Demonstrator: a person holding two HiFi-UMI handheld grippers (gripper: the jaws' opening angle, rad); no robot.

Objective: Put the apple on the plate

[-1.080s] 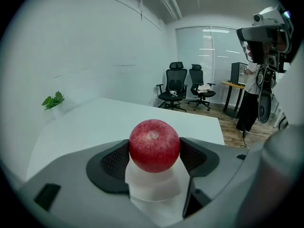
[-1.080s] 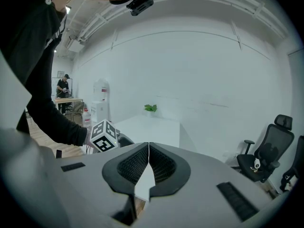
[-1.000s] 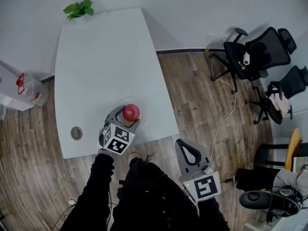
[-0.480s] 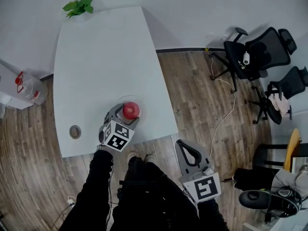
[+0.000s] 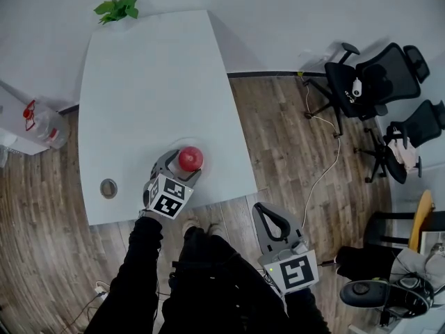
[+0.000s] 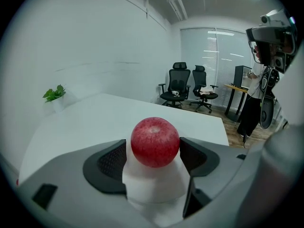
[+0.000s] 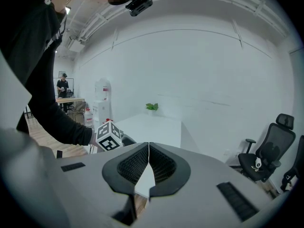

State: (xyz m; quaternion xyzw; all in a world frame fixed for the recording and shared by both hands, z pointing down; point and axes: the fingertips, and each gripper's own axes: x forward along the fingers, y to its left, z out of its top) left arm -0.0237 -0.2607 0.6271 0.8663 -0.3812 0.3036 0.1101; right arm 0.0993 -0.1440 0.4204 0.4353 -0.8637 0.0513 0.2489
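Running under everything, the wood floor (image 5: 292,138) is carrying a long white table (image 5: 153,82) that is reaching away toward a pale wall; a person (image 5: 208,284) in black sleeves is standing at the table's near edge and holding a gripper in each hand; two black chairs (image 5: 375,75) are standing on the floor well to the right, apart from the table, with a pale cable (image 5: 327,165) trailing across the boards near them; the left gripper (image 6: 153,151) is reaching over the near part of the table, its jaws standing one at each side of the apple (image 5: 190,158) and gripping it at their tips, its marker cube (image 5: 168,202) sitting just past the table's edge; the right gripper (image 7: 148,146) is hanging off the table over the floor at the person's right side, its jaws pressing together with nothing between them; a clear jug (image 5: 47,129) with a red cap is standing on the floor beside the table's left edge; a green plant (image 5: 118,8) is sitting at the table's far left corner; a faint pale rim, seemingly the plate (image 5: 172,150), is showing around the red apple, though whether the apple is resting on it or hanging just above it I cannot tell; a small round hole (image 5: 108,188) is lying in the tabletop near the left gripper.
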